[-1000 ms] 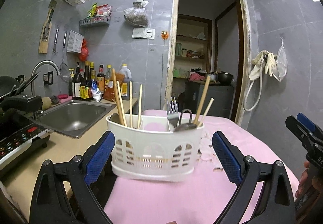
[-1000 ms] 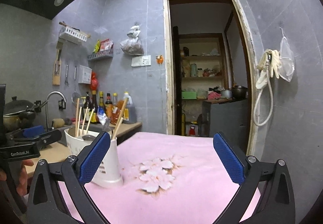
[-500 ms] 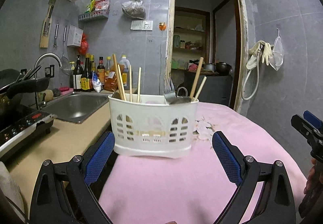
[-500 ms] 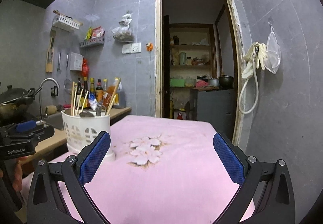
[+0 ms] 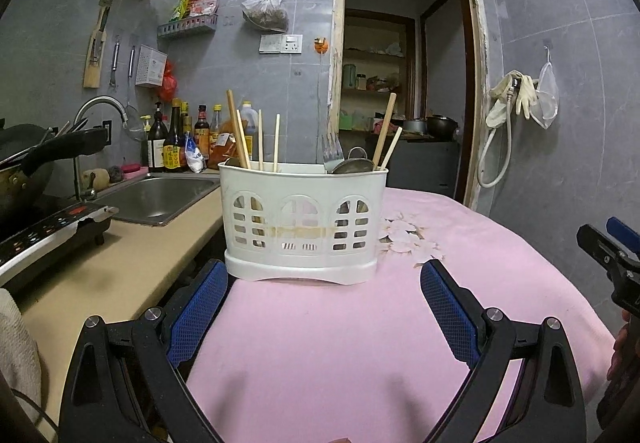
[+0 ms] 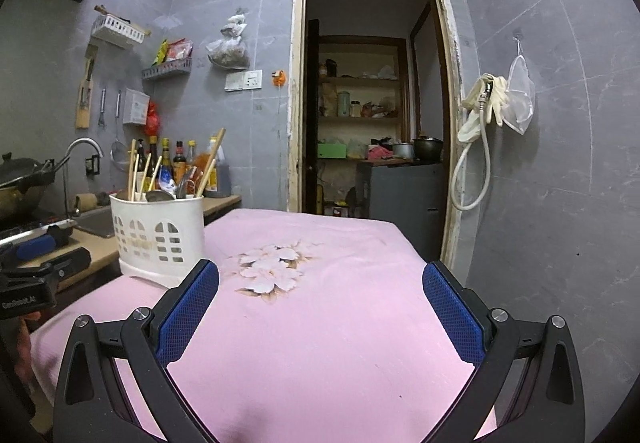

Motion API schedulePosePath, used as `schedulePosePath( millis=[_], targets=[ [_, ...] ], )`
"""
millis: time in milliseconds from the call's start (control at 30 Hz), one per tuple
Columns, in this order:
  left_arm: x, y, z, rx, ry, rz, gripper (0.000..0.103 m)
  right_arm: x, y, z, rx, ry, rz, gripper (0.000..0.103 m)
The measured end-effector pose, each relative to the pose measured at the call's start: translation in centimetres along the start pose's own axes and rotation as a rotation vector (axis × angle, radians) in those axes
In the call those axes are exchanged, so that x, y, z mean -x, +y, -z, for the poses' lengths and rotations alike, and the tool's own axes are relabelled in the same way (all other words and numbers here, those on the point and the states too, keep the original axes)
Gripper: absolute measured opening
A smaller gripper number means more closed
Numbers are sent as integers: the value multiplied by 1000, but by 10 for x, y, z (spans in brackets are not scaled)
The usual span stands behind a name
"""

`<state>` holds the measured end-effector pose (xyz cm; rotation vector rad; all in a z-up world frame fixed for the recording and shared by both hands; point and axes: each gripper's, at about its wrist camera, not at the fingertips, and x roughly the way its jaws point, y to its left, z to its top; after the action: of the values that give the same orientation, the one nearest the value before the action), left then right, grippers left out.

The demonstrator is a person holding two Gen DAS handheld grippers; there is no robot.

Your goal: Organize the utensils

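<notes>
Because the white caddy (image 5: 302, 227) stands at the very corner of the pink-clothed table (image 5: 340, 343), with its left end right at the cloth's edge above the gap beside the beige kitchen surface, any sideways push is the main hazard as I judge it. It sits upright on its own base, touched by neither tool. Chopsticks (image 5: 260, 141) lean in its left compartment; a fork (image 5: 332, 153), a ladle-like metal piece and two more wooden sticks crowd its right compartment; the middle one looks empty from here.

The left gripper (image 5: 324, 293) hangs just in front of the caddy with its jaws spread wide, roughly as wide as the caddy's front, holding nothing. The right gripper (image 6: 320, 297) is to the right of the caddy and well apart from it, jaws likewise spread and empty over the bare cloth near the flower print (image 6: 272, 269).

A grab at the caddy's walls could go wrong: the plastic is light and perforated, and an off-centre squeeze might tilt it toward the gap, spilling the sticks. Reaching for one utensil carries its own risk, since the tall chopsticks lean loosely and a finger brushing them could lever the caddy over or flick one out. The cloth may also slide under a shove, carrying the caddy along.
</notes>
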<state>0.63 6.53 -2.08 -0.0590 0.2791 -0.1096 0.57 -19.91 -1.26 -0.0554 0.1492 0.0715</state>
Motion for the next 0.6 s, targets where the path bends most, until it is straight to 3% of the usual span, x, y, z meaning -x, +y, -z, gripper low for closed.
schedulePosePath(
  millis=[600],
  targets=[
    [-1, 8, 4, 5, 7, -9, 95, -4, -4, 7, -18, 27, -9, 103]
  ],
)
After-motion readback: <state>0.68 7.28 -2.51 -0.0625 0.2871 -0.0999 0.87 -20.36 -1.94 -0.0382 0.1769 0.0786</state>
